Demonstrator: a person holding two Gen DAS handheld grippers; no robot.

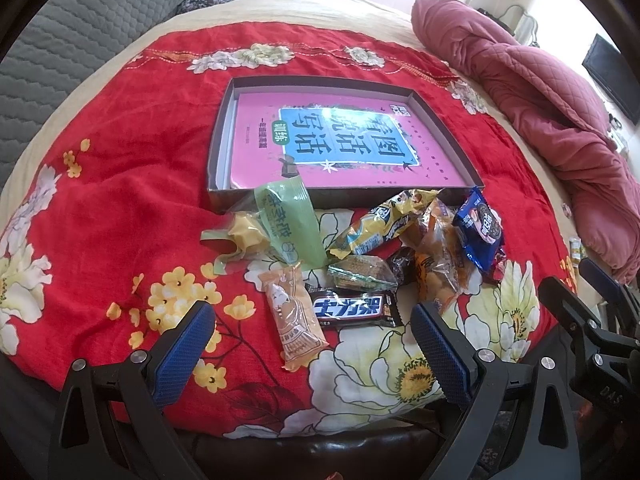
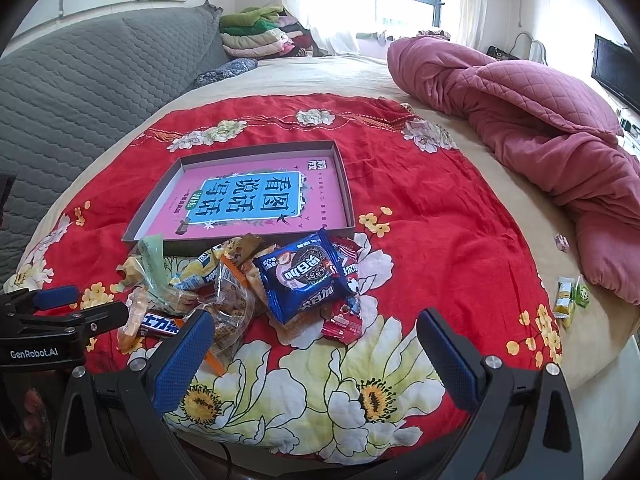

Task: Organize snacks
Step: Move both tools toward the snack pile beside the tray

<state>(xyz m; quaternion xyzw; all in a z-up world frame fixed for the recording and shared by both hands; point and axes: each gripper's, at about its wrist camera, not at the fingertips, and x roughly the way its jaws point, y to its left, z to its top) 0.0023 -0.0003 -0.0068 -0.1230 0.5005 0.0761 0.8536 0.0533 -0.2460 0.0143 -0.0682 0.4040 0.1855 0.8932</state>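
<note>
A pile of wrapped snacks lies on the red flowered cloth just in front of a shallow grey box lined with a pink book. The pile holds a Snickers bar, a peach packet, a green packet, a yellow packet and a blue Oreo packet. My left gripper is open and empty, just short of the Snickers bar. My right gripper is open and empty, near the Oreo packet.
A crumpled pink quilt lies at the right on the bed. A grey quilted headboard stands at the left. Small loose packets lie on the beige sheet at the far right. A TV stands beyond the bed.
</note>
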